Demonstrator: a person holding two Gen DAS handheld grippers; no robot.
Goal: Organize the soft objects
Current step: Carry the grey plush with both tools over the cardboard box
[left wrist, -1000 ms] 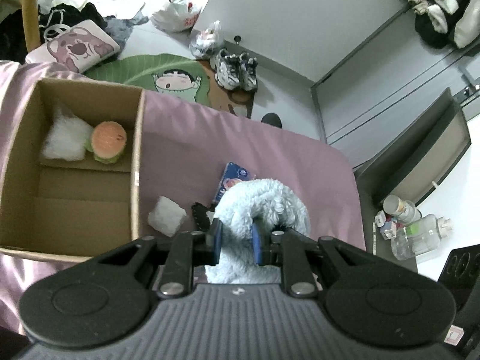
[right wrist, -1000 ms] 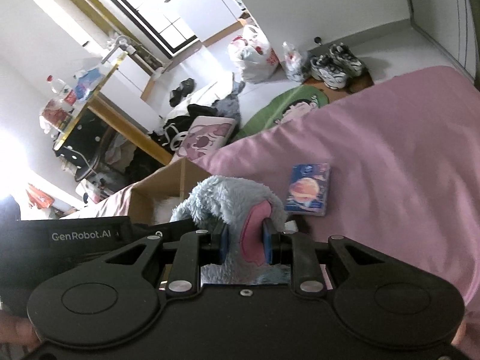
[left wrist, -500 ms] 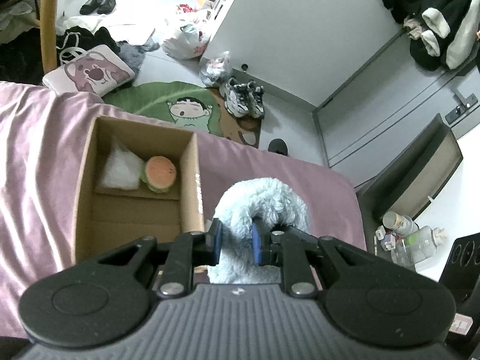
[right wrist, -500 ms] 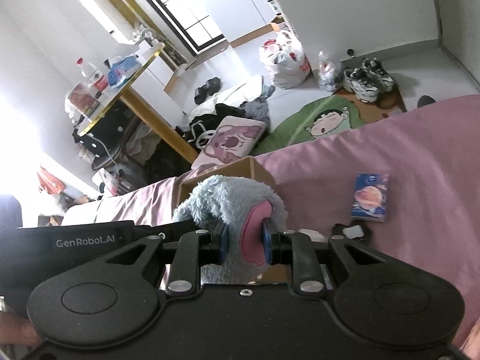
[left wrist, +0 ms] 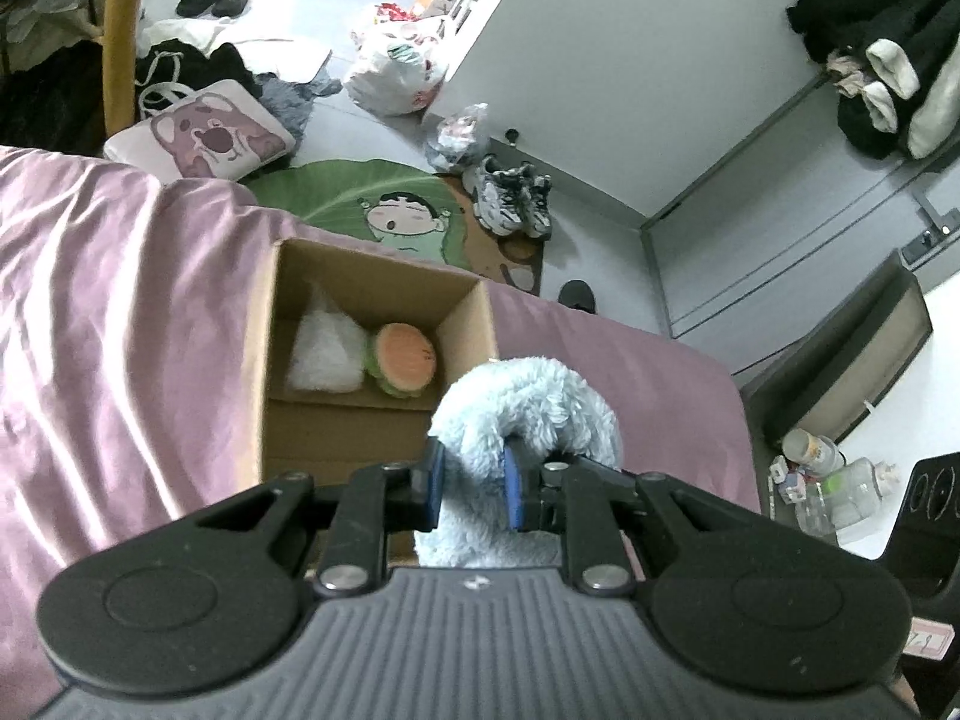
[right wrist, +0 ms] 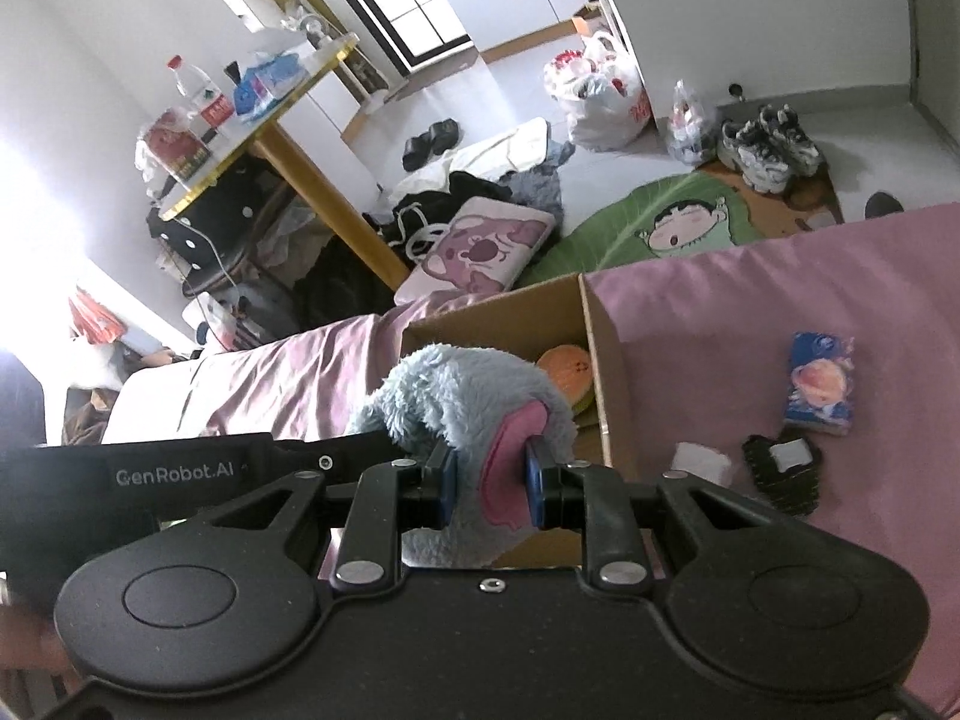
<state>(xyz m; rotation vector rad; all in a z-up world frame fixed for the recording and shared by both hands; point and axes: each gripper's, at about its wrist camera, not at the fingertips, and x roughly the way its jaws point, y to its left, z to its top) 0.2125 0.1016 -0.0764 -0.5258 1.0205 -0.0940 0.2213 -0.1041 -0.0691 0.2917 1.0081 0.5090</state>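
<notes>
The cardboard box [left wrist: 372, 360] lies just ahead and left of the blue plush toy [left wrist: 528, 414], open side up on the pink bedspread [left wrist: 120, 312]. Both claws — left gripper [left wrist: 474, 486] and right gripper [right wrist: 489, 483] — are clenched on the toy, held above the near right rim. Its long axis appears to run across, between the grippers; its facing cannot be told.

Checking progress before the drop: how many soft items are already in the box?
2: a white fluffy piece and a burger plush beside it at the cardboard box's far end. The near floor is partly hidden.
</notes>
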